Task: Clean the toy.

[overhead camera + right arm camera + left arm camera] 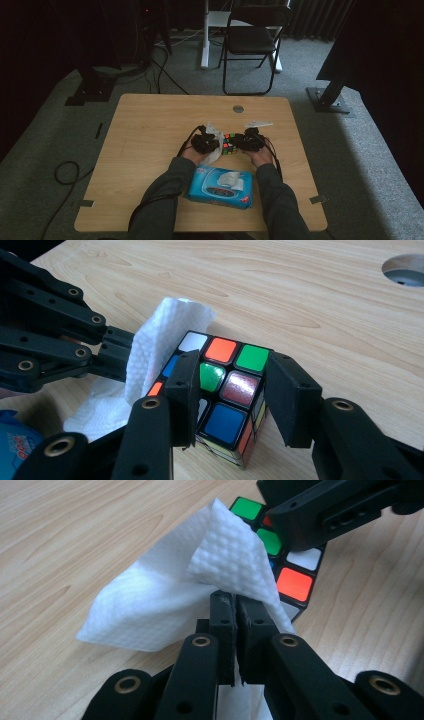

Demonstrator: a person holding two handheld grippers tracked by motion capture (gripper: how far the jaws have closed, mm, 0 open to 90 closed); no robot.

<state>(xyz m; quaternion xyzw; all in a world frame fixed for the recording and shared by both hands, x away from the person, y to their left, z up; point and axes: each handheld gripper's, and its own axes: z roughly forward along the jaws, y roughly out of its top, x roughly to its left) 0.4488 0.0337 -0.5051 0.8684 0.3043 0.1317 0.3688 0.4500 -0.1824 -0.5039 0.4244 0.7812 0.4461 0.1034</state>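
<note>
A Rubik's cube [229, 144] [220, 422] sits on the wooden table [150, 125] between the two hands. My right gripper [232, 360] [241, 143] straddles it, one pad against its left side and the other against its right side. My left gripper [235, 602] [216, 143] is shut on a fold of a white wipe [165, 600] [165, 325]. That wipe stands up against the cube's left side [295, 582] and its loose end trails onto the table [214, 156]. The right gripper's black jaw crosses the top of the left gripper view.
A blue pack of wipes [220, 187] lies near the front edge between the forearms, a white sheet showing at its opening. A round cable hole [238, 108] [405, 270] is at the table's far edge. A folding chair [252, 35] stands beyond the table.
</note>
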